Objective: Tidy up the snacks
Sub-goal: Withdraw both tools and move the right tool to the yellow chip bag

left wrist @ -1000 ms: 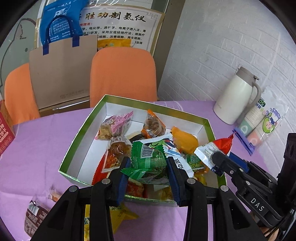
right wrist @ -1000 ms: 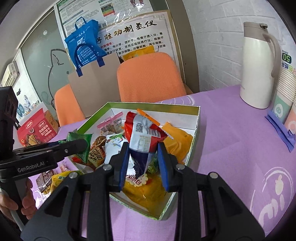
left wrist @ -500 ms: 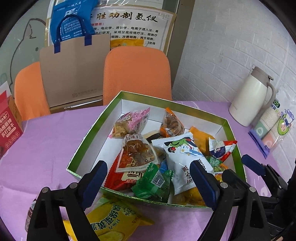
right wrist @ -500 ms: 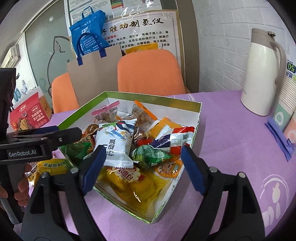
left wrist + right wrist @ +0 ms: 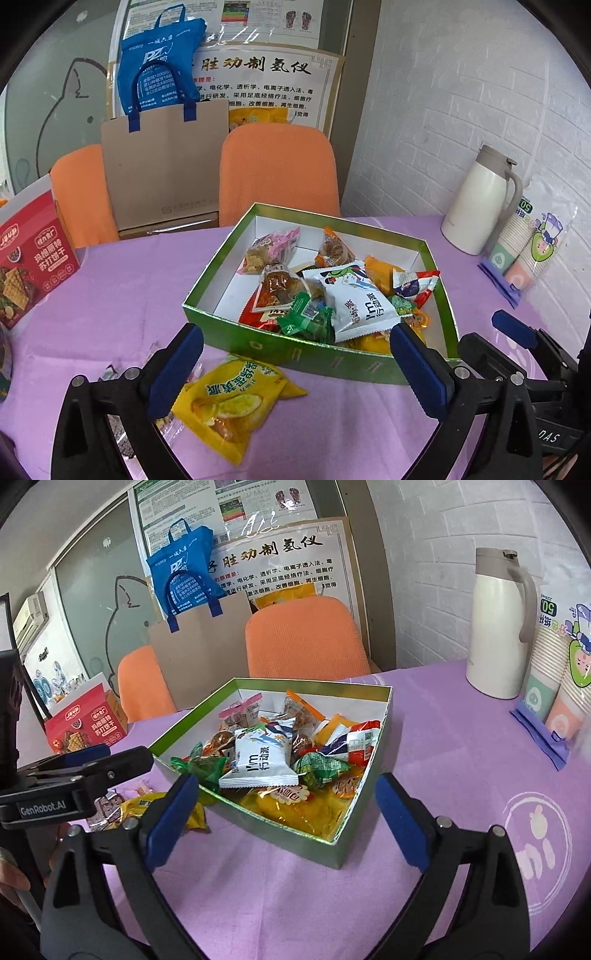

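While both the left gripper [image 5: 295,363] and right gripper [image 5: 282,816] gape empty, the yellow packet [image 5: 229,398] by the box's [image 5: 314,356] near edge probably waits next.

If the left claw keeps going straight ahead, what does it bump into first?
Probably the near wall of the green box, since the open left claw points at it. The yellow chip bag lies lower, likely underneath its path.

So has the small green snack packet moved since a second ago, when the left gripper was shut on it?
Yes. The green snack packet has left the left gripper, now open, and lies inside the green box by its near wall, beside the white packet.
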A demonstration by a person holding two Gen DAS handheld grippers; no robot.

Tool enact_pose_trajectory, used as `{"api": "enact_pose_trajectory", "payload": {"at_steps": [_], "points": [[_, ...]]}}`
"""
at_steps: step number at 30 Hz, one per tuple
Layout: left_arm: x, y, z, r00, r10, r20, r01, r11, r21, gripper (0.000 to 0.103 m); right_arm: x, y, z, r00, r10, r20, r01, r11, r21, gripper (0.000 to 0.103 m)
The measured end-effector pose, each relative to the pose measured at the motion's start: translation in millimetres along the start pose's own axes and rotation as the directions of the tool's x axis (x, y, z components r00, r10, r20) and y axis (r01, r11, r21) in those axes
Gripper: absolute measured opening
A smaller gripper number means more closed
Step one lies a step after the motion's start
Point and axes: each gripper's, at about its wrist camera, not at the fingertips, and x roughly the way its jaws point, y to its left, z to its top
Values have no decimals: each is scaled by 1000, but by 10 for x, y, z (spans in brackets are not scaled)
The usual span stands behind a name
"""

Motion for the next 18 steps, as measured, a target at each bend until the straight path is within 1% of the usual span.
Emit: {"api": "enact_pose_trajectory", "payload": {"at_steps": [3,7,9,11,13,18], "points": [[-161,24,-82,1000,-12,1,12,1000,-5,103,-90,93,-49,1000,17,1,-17,1000,-20,102],[-382,105,-226,1000,-20,8,20,1000,-16,103,-235,267,-148,999,31,37,-27,996,-82,102],[-499,196,-327,1000,-23,17,24,999,-28,103,-277,353,-196,998,42,41,-38,994,-103,102],[-625,295,-448,999,29,35,-28,999,-36,103,-298,416,-256,997,62,40,-58,992,-110,102],[-742,406,-567,996,65,57,-63,997,-43,103,-286,493,-318,996,79,32,-75,991,-113,102],[-919,828,-907,994,94,52,-86,985,-148,103,-99,726,-475,991,127,-38,-131,983,-130,102]]}}
